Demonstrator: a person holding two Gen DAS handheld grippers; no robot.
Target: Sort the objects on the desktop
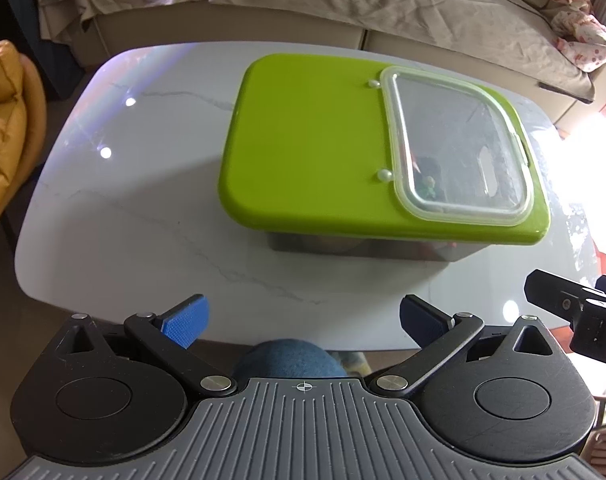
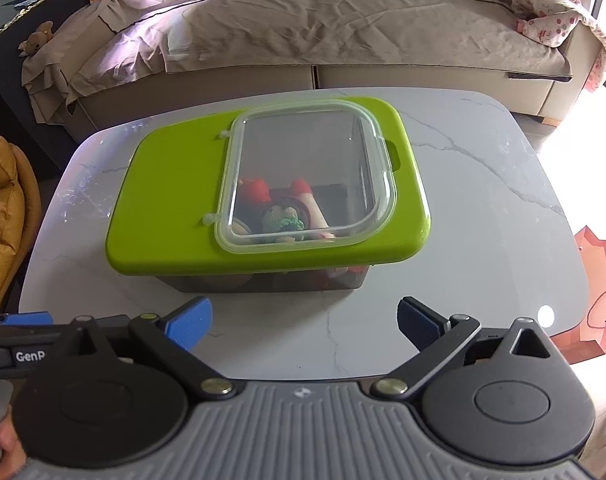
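A grey storage box with a lime-green lid (image 1: 311, 148) (image 2: 171, 208) stands on the white marble table (image 1: 135, 216) (image 2: 483, 240). A clear flap (image 1: 459, 148) (image 2: 307, 176) in the lid lies shut. Through it I see small toys (image 2: 283, 212), red, white and green. My left gripper (image 1: 303, 324) is open and empty, above the table's near edge, short of the box. My right gripper (image 2: 305, 326) is open and empty, also short of the box. The right gripper's body shows at the right edge of the left wrist view (image 1: 583, 320).
A sofa under a beige sheet (image 2: 323, 20) runs behind the table. A yellow cushion (image 1: 3, 128) sits to the left. A reddish translucent piece (image 2: 595, 292) lies past the table's right edge. A denim-clad knee (image 1: 287, 360) shows below the left gripper.
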